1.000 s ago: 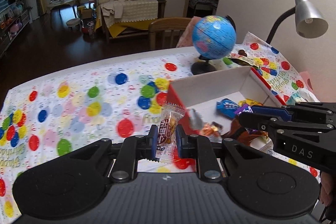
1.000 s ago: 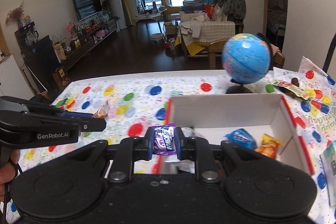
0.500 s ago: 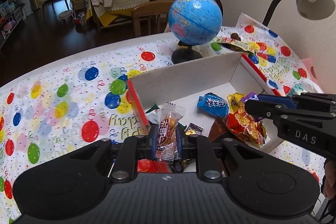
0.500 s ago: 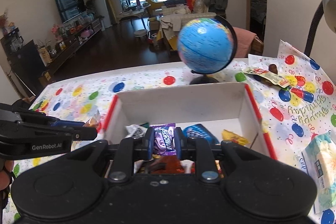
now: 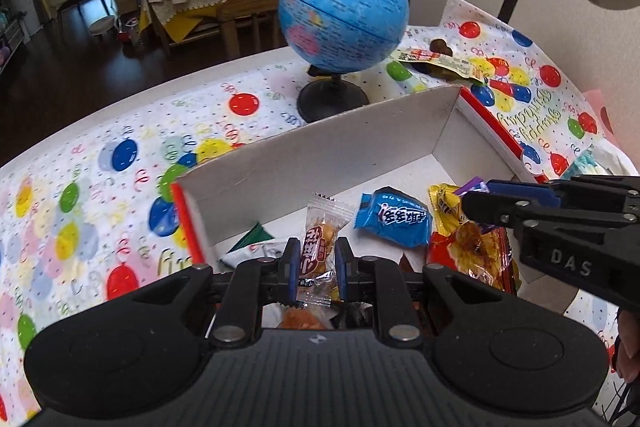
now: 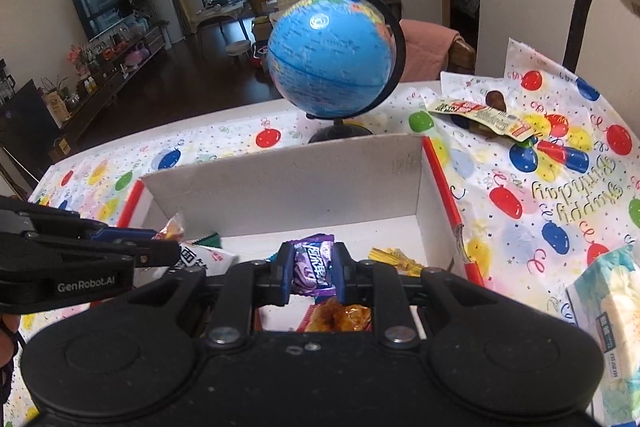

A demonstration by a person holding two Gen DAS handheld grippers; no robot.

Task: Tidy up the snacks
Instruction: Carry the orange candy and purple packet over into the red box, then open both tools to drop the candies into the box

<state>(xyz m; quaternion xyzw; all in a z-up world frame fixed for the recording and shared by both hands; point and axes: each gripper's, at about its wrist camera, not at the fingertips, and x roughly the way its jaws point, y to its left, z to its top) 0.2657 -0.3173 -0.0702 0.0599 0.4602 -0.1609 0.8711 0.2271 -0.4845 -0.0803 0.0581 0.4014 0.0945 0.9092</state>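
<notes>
Clear-wrapped snack [image 5: 319, 247], brownish piece inside, red-and-white label, crimped zigzag top edge, stands upright, pinched in the left gripper [image 5: 316, 264] above the white box [image 5: 320, 155]. Purple glossy snack pack [image 6: 313, 264], white lettering, is clamped in the right gripper [image 6: 312, 274], also over the box interior. Already in the box: blue packet [image 5: 394, 219], orange-red crinkly bag [image 5: 472, 251], gold wrapper [image 6: 394, 256]. Box has red outer sides and sits on the balloon-print tablecloth [image 5: 120, 179]; globe [image 5: 344, 11] just behind it.
</notes>
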